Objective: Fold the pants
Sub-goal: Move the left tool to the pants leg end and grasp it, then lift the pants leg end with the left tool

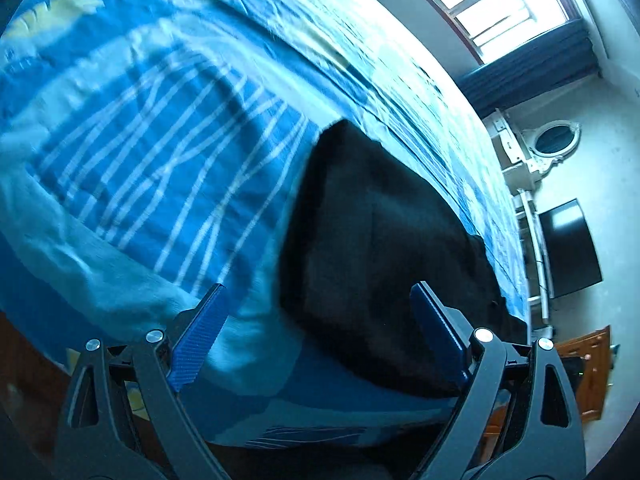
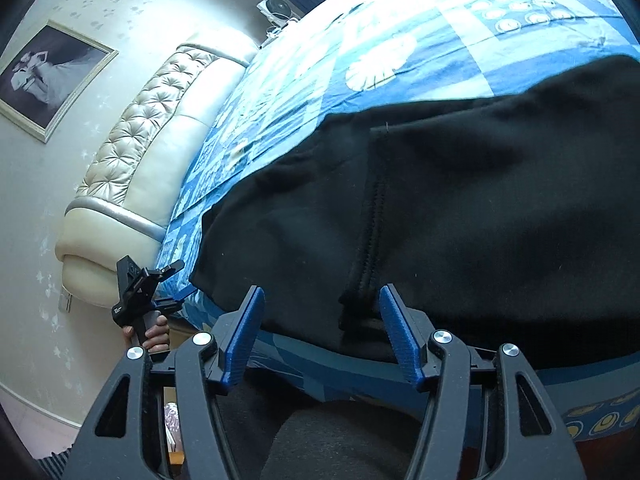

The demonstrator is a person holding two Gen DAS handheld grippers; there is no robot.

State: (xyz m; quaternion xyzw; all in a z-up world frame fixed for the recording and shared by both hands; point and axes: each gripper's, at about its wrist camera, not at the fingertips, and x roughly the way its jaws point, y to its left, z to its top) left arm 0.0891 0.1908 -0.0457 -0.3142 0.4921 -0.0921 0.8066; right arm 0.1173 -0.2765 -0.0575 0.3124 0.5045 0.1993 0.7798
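Black pants (image 1: 372,240) lie flat in a folded slab on the blue patterned bedspread (image 1: 160,160), close to the bed's near edge. My left gripper (image 1: 320,312) is open and empty, just short of the pants' near left corner. In the right wrist view the pants (image 2: 460,208) fill the middle, with a seam running toward the camera. My right gripper (image 2: 322,312) is open and empty at the pants' near edge. The left gripper (image 2: 176,292) also shows there, held by a hand at the pants' left corner.
The bed's cream tufted headboard (image 2: 140,160) stands at the left with a framed picture (image 2: 44,80) on the wall. A window (image 1: 492,4), a white dresser (image 1: 528,152) and a dark screen (image 1: 568,248) lie beyond the bed's far side. The bedspread (image 2: 400,40) extends beyond the pants.
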